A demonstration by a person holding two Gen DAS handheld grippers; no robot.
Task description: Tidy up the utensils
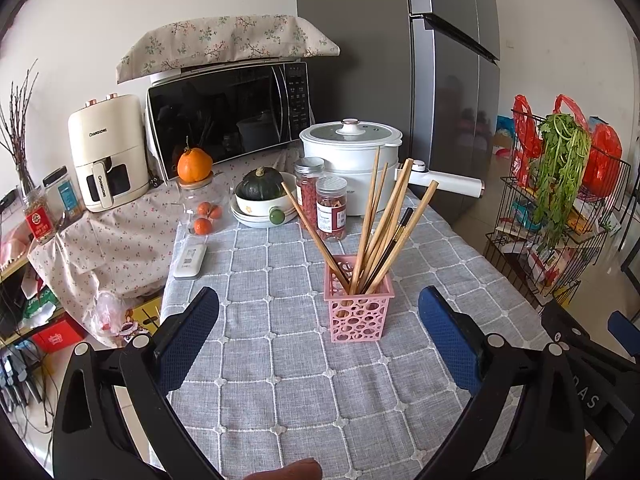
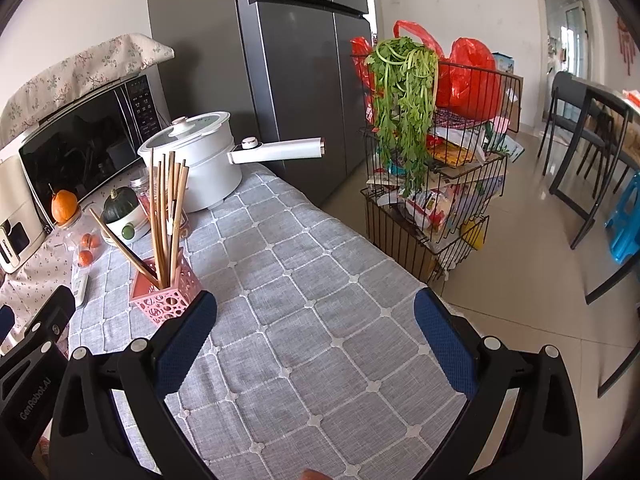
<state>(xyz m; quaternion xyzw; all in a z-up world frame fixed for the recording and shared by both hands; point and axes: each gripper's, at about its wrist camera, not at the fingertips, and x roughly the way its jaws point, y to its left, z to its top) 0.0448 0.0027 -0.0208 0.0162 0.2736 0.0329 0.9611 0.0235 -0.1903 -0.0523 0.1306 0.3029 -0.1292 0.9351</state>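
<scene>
Black frames, blue textured fingers [image 1: 188,336], silver screws.

I note a grey checked cloth on the table [image 1: 280,360]. At the far edge stand a white electric pot [image 1: 352,160], two red-filled jars [image 1: 331,208], a squash in a bowl [image 1: 262,196] and a microwave [image 1: 228,116]. A wire rack [image 2: 440,184] holding greens [image 2: 404,100] stands off the right edge.

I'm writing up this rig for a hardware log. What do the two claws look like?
Both look alike: glossy black plastic frames with curved arms, silver round pivot bolts, and blue finger pads with a fine mesh texture. The left claw shows white "GenRobot.AI" lettering on its side in the right view; the right claw shows partial white letters. No cables or sleeves show.
</scene>
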